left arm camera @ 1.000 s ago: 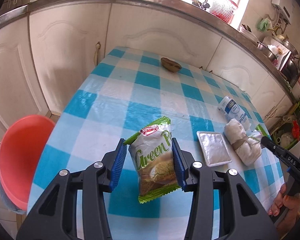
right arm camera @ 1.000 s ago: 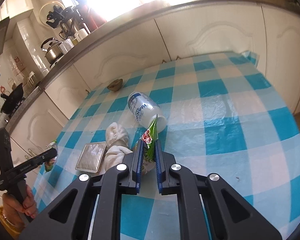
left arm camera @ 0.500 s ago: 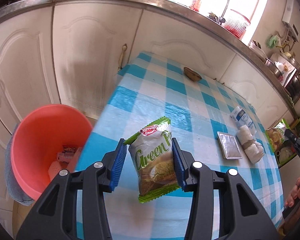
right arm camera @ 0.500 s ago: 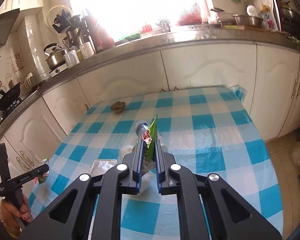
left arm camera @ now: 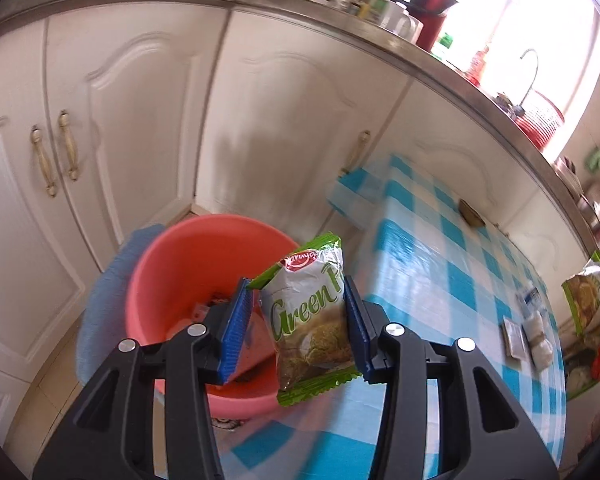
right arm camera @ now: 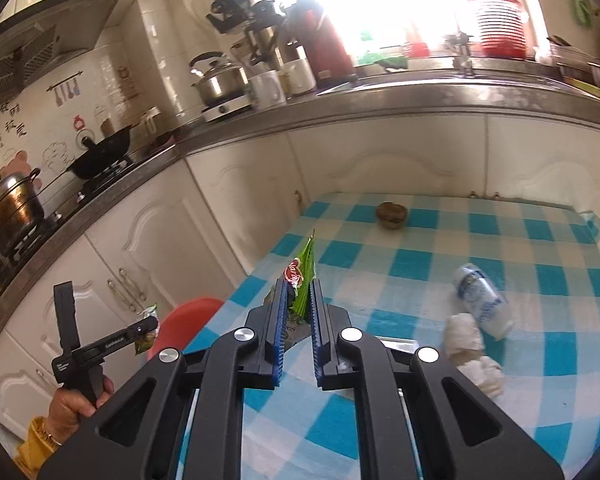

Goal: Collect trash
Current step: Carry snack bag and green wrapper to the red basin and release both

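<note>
My left gripper [left arm camera: 294, 285] is shut on a green-and-white "Green Pea" snack packet [left arm camera: 308, 320], gripped by its two side edges. It hangs at the left edge of the blue-checked table [left arm camera: 428, 272], beside and partly over the red basin [left arm camera: 180, 256] on the floor, which holds some wrappers. My right gripper [right arm camera: 298, 286] is shut on a second green packet [right arm camera: 303, 274], seen edge-on and lifted above the table. The right wrist view also shows the left gripper [right arm camera: 140, 330] far left, held by a hand [right arm camera: 74, 400].
On the table lie a white plastic bottle [right arm camera: 480, 296], a crumpled white wad [right arm camera: 472, 348], a small foil tray [right arm camera: 396, 344] and a brown shell-like piece [right arm camera: 391, 214]. White cabinets [left arm camera: 140, 120] stand close behind the basin. A blue cloth [left arm camera: 100, 300] lies beside it.
My left gripper has swung left with its packet, from above the table to the red basin. My right gripper has lifted its packet off the table and turned leftward.
</note>
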Demonstrator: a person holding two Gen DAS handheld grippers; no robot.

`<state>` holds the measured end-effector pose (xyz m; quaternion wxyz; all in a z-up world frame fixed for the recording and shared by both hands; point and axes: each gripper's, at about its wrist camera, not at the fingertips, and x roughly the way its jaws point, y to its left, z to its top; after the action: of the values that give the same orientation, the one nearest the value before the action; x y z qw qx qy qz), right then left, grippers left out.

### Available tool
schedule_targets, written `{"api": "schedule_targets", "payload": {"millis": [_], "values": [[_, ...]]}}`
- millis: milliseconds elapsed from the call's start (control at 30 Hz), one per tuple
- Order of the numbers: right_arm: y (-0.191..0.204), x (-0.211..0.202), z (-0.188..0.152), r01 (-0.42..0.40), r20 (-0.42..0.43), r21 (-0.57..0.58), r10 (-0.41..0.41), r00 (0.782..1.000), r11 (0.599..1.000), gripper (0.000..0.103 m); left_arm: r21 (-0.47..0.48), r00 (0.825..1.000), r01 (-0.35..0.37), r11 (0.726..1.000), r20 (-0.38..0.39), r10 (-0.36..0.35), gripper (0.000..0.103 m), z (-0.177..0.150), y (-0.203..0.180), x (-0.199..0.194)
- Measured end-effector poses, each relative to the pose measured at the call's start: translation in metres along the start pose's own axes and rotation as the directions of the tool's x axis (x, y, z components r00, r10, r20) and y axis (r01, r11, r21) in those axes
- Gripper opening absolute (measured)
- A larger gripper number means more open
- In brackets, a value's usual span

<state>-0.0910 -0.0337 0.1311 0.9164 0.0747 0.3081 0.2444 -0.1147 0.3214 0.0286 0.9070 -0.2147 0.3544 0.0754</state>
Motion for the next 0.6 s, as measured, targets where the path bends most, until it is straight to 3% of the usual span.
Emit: {"api": "schedule_targets", "payload": {"millis": [267, 600], "values": [[0.082, 0.058, 0.001, -0.145, -0.113, -0.125, 0.132, 0.985, 0.981, 0.012, -0.076, 0.999, -0.045, 0.996, 0.016, 0.046, 0.046, 0.007, 0.037, 0.001], [0.141, 0.141, -0.019, -0.269, -0.285, -0.165, 0.216, 0.934, 0.949, 0.012, -0.089, 0.997, -0.073, 0.993, -0.040, 0.070, 0.047, 0.004, 0.054, 0.027]]}}
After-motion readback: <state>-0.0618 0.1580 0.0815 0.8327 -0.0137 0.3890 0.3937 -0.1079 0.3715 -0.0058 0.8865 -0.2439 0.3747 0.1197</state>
